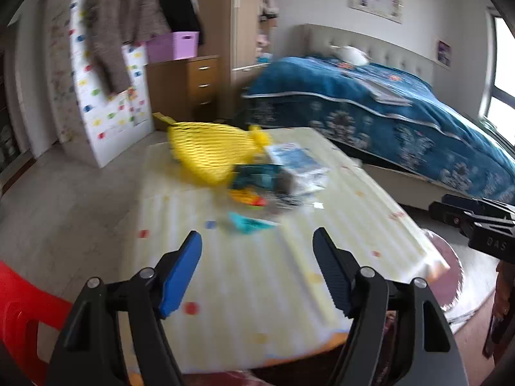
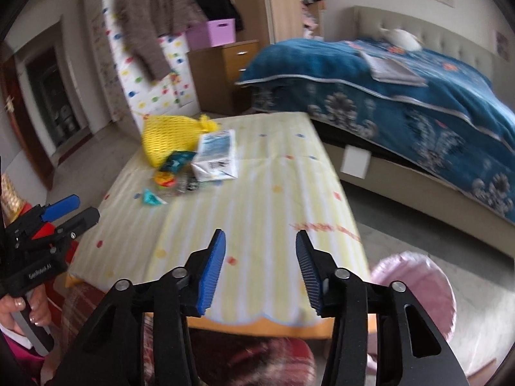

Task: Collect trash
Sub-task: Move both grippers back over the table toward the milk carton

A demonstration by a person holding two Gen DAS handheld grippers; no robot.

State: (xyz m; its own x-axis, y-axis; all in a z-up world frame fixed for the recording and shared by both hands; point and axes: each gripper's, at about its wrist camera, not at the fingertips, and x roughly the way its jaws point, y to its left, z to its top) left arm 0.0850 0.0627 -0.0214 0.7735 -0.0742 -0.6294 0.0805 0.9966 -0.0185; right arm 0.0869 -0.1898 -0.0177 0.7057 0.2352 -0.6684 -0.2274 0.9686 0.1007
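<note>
Trash lies in a small heap at the far end of the table point(image 2: 257, 199), which has a pale yellow striped cloth: a yellow mesh bag point(image 2: 167, 138), a white and blue packet point(image 2: 215, 154), a teal wrapper point(image 2: 177, 160), an orange scrap point(image 2: 164, 178) and a small turquoise piece point(image 2: 151, 198). The left wrist view shows the same heap blurred: mesh bag point(image 1: 206, 151), packet point(image 1: 296, 164), turquoise piece point(image 1: 248, 222). My left gripper point(image 1: 257, 251) hangs open over the near cloth, nothing between its blue pads. My right gripper point(image 2: 260, 247) is open too, empty, above the near table edge.
A pink-lined bin point(image 2: 415, 292) stands on the floor right of the table. A bed with a blue cover point(image 2: 402, 90) fills the right side. A wooden drawer unit point(image 2: 225, 74) and dotted cabinet point(image 2: 151, 80) stand behind. A red chair point(image 1: 19, 305) is at the left.
</note>
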